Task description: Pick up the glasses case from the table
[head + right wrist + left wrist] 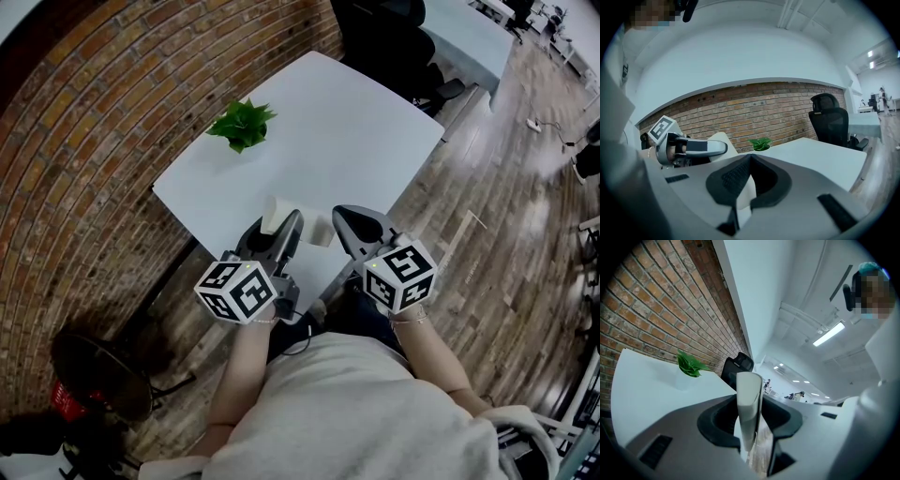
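The glasses case is a smooth, cream-white, plain shell with rounded ends; seen edge-on in the left gripper view it is slim and slightly curved. It sits pinched between the jaws of the left gripper, whose dark pads press on its two broad faces, and it is held over the near corner of the white table, close to the person's body. The right gripper hangs just beside it with its jaws pressed together on nothing. The tabletop beyond is bare apart from a small green plant near the far left edge, next to the brick wall. That wall closes off the left side, and a black chair stands at the far end. To the right the table edge drops to wooden floor. The case's long axis runs crosswise to the left gripper, from its tip towards the right gripper, roughly along the near table edge.
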